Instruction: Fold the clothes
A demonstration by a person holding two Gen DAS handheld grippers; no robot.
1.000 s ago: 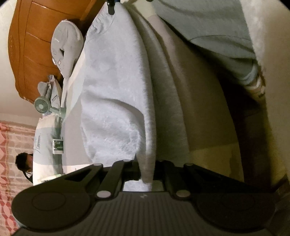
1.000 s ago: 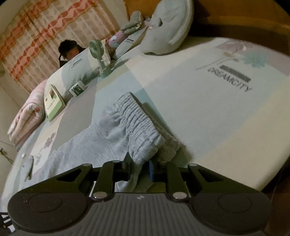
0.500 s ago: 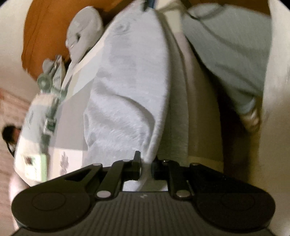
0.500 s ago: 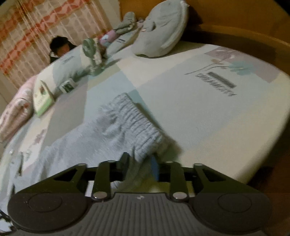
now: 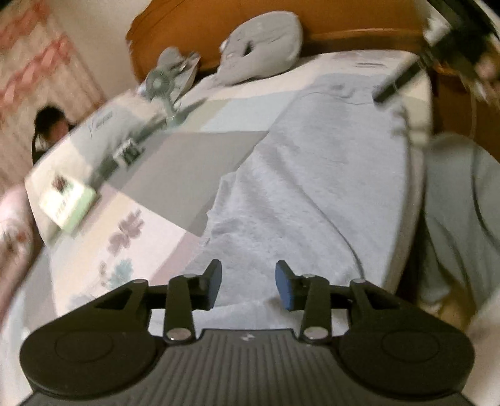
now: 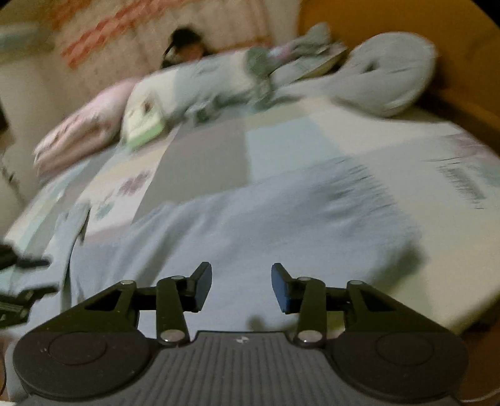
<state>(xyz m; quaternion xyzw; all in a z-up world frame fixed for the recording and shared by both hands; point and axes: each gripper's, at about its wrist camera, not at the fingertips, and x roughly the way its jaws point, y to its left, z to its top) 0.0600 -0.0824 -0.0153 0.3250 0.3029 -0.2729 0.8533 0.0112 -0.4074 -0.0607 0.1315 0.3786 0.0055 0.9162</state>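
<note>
Light grey fleece trousers point(image 5: 312, 193) lie spread along the near side of the bed, their ribbed waistband point(image 6: 359, 190) towards the headboard end. My left gripper point(image 5: 248, 285) hovers just over the leg end, open, nothing between its fingers. In the right wrist view the same trousers point(image 6: 237, 231) lie flat below my right gripper point(image 6: 240, 285), which is open and empty too. The right gripper's dark body point(image 5: 450, 53) shows blurred at the top right of the left wrist view.
The patchwork bedsheet point(image 5: 193, 168) carries a small green fan point(image 5: 161, 86), a grey pillow point(image 5: 265, 47), a green-and-white packet point(image 5: 68, 203) and a small box point(image 5: 126, 153). A wooden headboard point(image 5: 343, 18) stands behind. A person's head point(image 6: 184, 50) shows beyond the bed. A pink quilt point(image 6: 84, 128) lies left.
Both grippers held the trousers pinched a second ago; both have opened and let the cloth drop flat on the bed. The left wrist view has swung round to level.
</note>
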